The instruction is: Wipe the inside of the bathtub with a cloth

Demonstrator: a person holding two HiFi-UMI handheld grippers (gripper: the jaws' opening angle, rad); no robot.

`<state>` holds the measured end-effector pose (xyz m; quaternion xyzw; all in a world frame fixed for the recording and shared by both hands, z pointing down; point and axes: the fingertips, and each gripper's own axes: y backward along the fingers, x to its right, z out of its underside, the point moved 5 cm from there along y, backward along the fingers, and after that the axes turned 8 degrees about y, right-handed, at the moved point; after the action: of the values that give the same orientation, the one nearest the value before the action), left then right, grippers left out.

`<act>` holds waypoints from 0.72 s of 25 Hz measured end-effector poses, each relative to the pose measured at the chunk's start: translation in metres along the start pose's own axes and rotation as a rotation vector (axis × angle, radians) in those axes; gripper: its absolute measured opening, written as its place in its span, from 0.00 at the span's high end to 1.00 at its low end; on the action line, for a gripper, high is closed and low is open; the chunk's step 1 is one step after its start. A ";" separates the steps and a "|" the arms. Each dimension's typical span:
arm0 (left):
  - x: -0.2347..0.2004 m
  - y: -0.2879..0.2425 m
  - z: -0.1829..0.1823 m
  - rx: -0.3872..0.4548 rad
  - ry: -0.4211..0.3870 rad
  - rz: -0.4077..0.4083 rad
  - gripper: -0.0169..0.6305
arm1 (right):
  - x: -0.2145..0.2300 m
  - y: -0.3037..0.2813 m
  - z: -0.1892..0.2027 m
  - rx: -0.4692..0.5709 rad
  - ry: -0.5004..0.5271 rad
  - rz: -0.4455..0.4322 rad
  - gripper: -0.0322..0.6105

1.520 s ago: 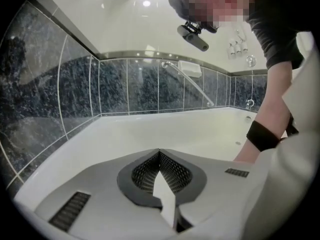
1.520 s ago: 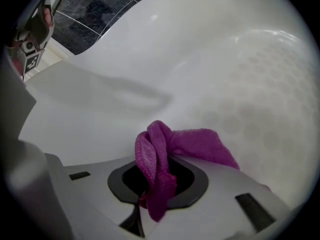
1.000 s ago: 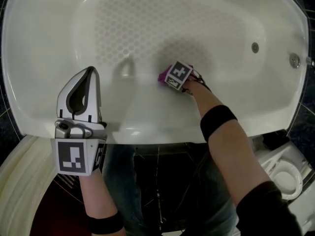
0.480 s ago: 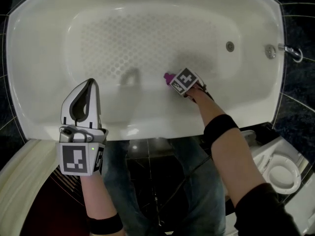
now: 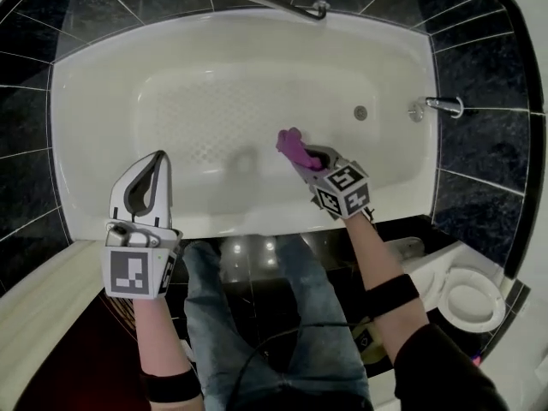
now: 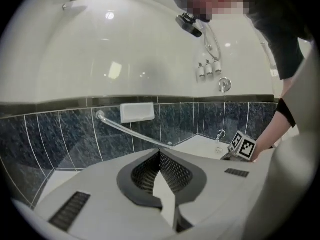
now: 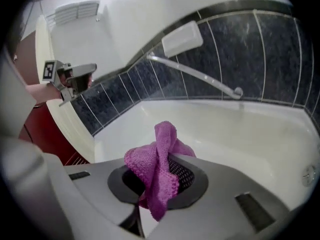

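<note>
**Right jaws clamped on the cloth over the tub, left jaws closed on nothing**

In the head view, my right gripper (image 5: 306, 157) reaches out over the white bathtub (image 5: 94, 144), on the side nearer the faucet (image 5: 437, 104). Its marker cube sits just above the near rim. The jaws are pinched together on the purple cloth (image 5: 291, 145), which bunches up at their tips over the near part of the tub's floor. From this angle I cannot tell whether the cloth touches the tub's surface or hangs just above it.

The right gripper view confirms the grip. The cloth (image 7: 156, 160) is caught between the two dark pads of the right gripper (image 7: 159, 180). One fold stands up above them and a corner hangs down below. Past it I see the tub's pale interior and the grab bar (image 7: 195, 74) on the dark tiled wall.

My left gripper (image 5: 157, 163) is well apart from the right one, over the near rim at the tub's other end and pointing toward the tub. In the left gripper view the jaws of the left gripper (image 6: 160, 156) meet at their tips, with nothing between the pads. Beyond them are the tiled wall, the grab bar (image 6: 130, 133) and, far off at the right, the right gripper's marker cube.

A toilet (image 5: 467, 302) stands on the floor at lower right in the head view.
</note>
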<state>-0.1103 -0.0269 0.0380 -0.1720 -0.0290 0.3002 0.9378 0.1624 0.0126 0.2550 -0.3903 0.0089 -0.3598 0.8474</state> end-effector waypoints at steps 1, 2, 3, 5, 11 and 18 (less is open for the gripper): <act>0.002 0.003 -0.010 -0.005 -0.015 -0.003 0.97 | -0.004 0.020 -0.016 0.059 0.009 0.020 0.82; 0.006 0.006 -0.018 -0.010 -0.027 -0.005 0.97 | -0.010 0.039 -0.028 0.114 0.019 0.034 0.82; 0.012 0.010 -0.025 -0.015 -0.036 -0.004 0.97 | -0.015 0.059 -0.036 0.162 0.028 0.048 0.82; 0.026 0.018 -0.039 -0.026 -0.049 -0.007 0.97 | -0.022 0.098 -0.049 0.236 0.040 0.077 0.82; 0.045 0.051 -0.082 -0.010 -0.049 -0.066 0.97 | -0.046 0.171 -0.079 0.328 0.087 0.089 0.82; 0.063 0.071 -0.096 -0.013 -0.035 -0.043 0.97 | -0.059 0.215 -0.083 0.316 0.110 0.116 0.82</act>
<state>-0.0828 0.0340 -0.0793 -0.1724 -0.0511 0.2826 0.9422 0.2232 0.0885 0.0383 -0.2308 0.0210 -0.3282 0.9157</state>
